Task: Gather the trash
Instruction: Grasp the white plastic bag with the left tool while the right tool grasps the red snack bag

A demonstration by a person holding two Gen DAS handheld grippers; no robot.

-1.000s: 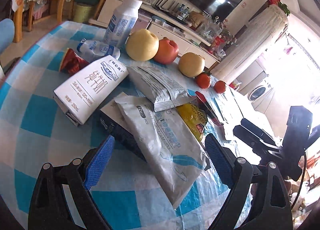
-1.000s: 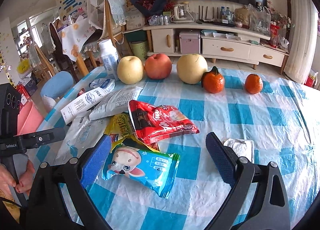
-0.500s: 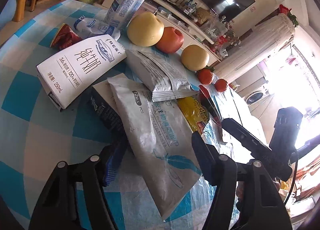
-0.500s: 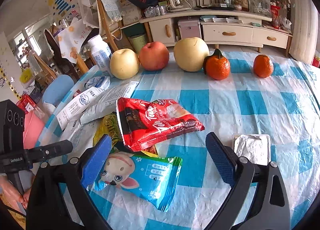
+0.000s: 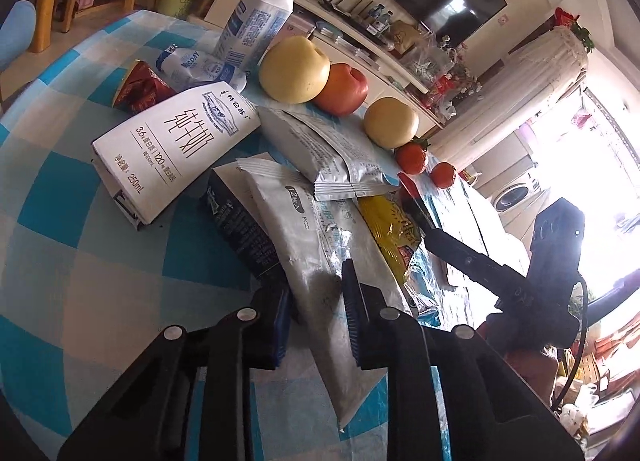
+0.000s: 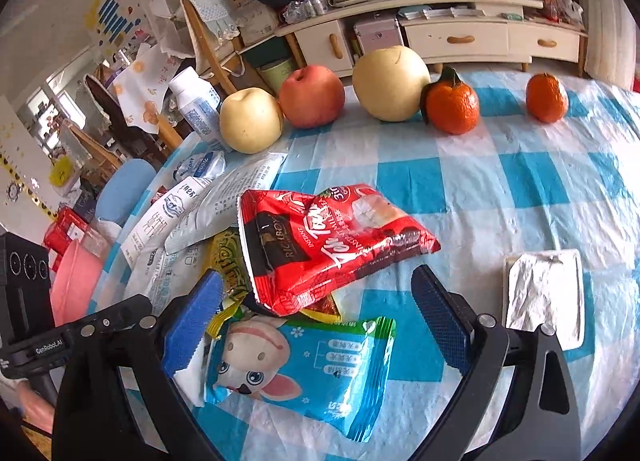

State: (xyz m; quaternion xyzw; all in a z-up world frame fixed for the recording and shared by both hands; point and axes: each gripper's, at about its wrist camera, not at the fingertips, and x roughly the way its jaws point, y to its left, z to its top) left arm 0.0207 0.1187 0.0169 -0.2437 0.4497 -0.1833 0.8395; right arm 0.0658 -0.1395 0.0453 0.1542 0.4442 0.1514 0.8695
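Crowding the silver pouch, dark carton, yellow packet

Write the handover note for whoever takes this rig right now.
Left gripper: shut on the white wipes pouch, which lies on the dark carton.
Right gripper: open, hovering over the blue rabbit packet and red snack bag.
Done: nothing visibly collected.
Left: lift the pouch; gather the wrappers, milk carton, foil tray. Leave the fruit.
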